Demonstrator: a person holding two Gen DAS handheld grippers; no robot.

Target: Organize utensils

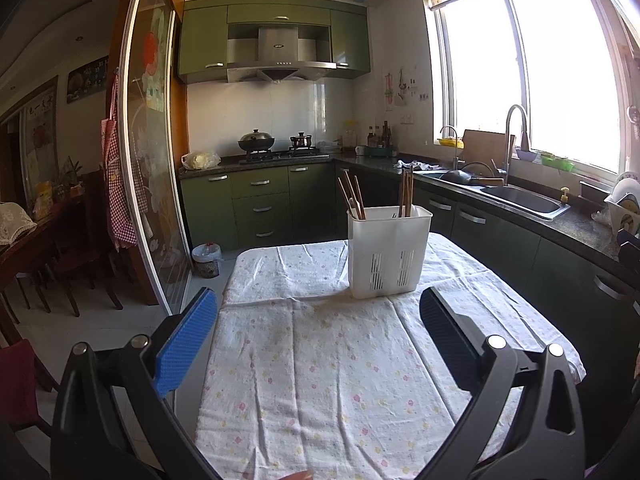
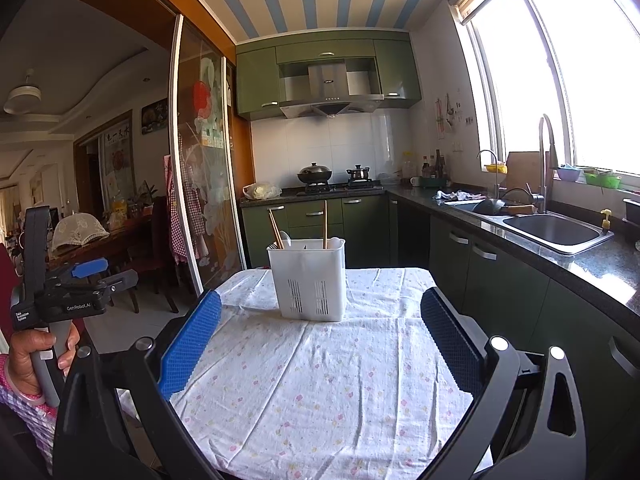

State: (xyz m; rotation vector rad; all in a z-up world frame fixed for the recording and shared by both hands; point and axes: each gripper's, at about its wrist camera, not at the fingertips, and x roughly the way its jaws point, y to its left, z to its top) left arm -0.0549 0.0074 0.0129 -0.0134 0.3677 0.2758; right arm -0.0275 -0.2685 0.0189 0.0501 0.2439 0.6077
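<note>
A white slotted utensil holder [image 1: 387,252] stands upright on the far part of a table covered by a flowered cloth [image 1: 320,360]. Wooden chopsticks [image 1: 406,194] and a pale spoon [image 1: 353,207] stick up out of it. My left gripper [image 1: 318,308] is open and empty, held above the near half of the table, short of the holder. The right wrist view shows the holder [image 2: 308,278], chopsticks [image 2: 325,224] and cloth [image 2: 320,380] too. My right gripper [image 2: 320,312] is open and empty, also short of the holder. The left gripper [image 2: 102,274] shows at far left, off the table.
A dark counter with a sink [image 1: 524,200] and tall tap runs along the right side. Green cabinets and a stove with a wok [image 1: 256,143] stand at the back. A glass sliding door [image 1: 156,160] and dining chairs are on the left. A small bin [image 1: 206,258] stands on the floor.
</note>
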